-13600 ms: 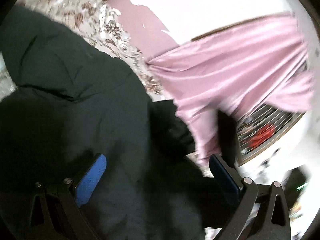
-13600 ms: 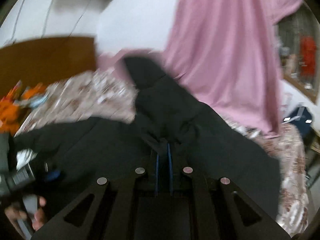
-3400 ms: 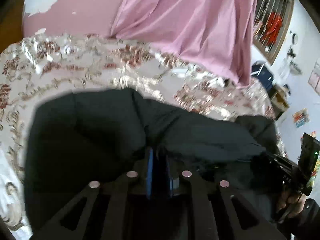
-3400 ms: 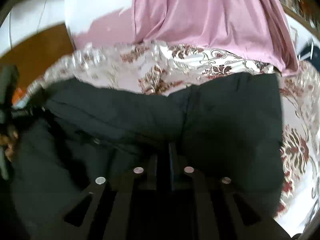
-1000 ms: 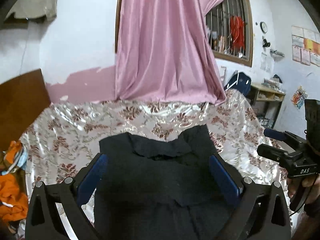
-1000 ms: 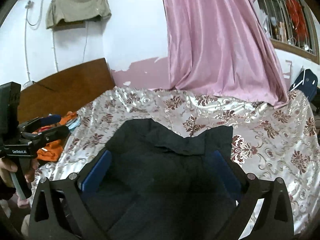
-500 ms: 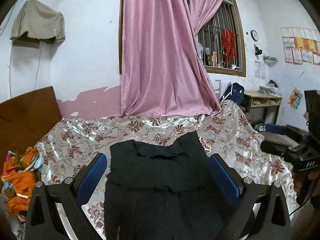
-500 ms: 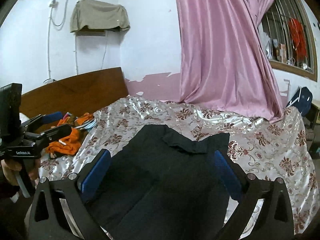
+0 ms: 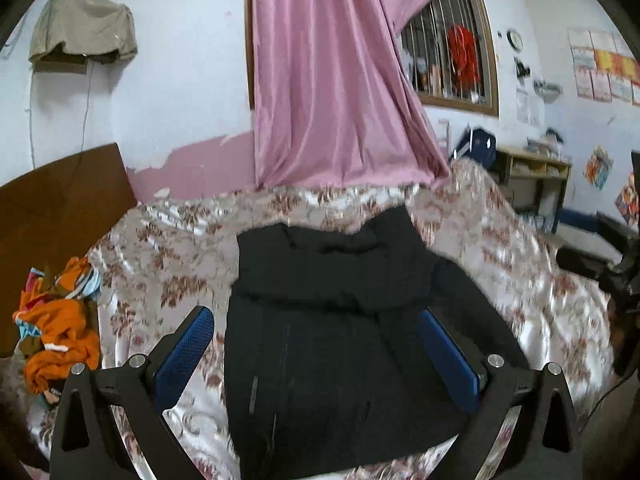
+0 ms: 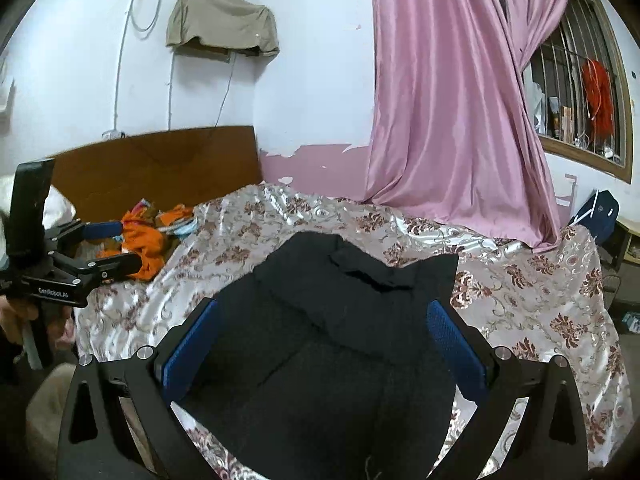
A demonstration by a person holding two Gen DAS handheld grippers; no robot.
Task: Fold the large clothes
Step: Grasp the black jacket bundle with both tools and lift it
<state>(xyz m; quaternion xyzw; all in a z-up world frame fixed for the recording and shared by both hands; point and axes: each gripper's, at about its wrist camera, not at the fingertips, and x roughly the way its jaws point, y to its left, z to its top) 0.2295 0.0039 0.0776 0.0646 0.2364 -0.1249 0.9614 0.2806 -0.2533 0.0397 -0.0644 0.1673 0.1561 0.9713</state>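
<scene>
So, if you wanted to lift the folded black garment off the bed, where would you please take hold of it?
Probably the two side edges of the black garment, near its front end. It lies flat as a long rectangle on the bedspread, and the left gripper and right gripper already straddle it with open jaws.

We hold our left tool and right tool raised, both with jaws spread wide, gripping nothing.

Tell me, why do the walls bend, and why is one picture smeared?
Both views are fisheye, so straight edges bow toward dark corners. The left wrist view has motion blur: the bedspread and curtain hem smear. The right wrist view is sharp; the black garment shows little detail, being so dark.
</scene>
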